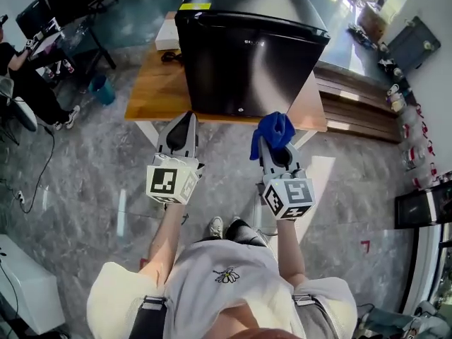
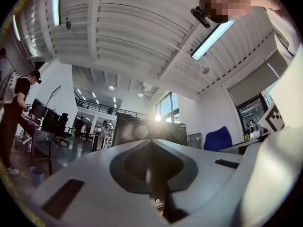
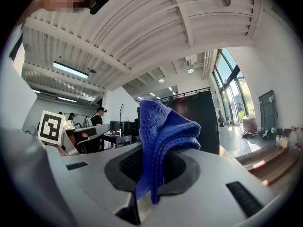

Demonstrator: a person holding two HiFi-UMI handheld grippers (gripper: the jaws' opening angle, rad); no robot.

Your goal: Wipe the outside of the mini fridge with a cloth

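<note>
1. Right gripper (image 1: 277, 147): clamped on blue cloth (image 1: 274, 131). Fingers (image 3: 227, 174) shut onto the lower folds, with the rest bunched up above the tips. Same in the right gripper view: cloth (image 3: 163, 126) standing up out of the grip.
2. Left gripper (image 1: 188, 119): carrying nothing. Fingers (image 2: 90, 174) pressed together with no gap. Held beside the right gripper, apart from it.
3. Both raised just short of the counter (image 1: 152, 90) edge, pointing at the mini fridge (image 1: 247, 55). No cloth-to-fridge contact in any view; near, not touching.
4. Mini fridge: upright on the wooden counter, door shut, glossy black front facing the grippers. Yellow sticker (image 1: 194, 6) at the far left corner of the top. Also seen as a dark panel behind the cloth in the right gripper view (image 3: 203, 122).
5. Progress, as a judgement: cloth in hand, so pick-up done; wiping looks not yet begun. Cannot tell from the gloss whether any face has had a pass.
6. Left to do, by that reading: front door, top, both sides. Back not visible.
7. Likely next: close the gap and lay the bunched cloth against the front face. Left gripper free to steady the fridge if needed.
8. Far left: seated person (image 1: 21, 76) and blue bin (image 1: 102, 89) on the floor, clear of the work.
</note>
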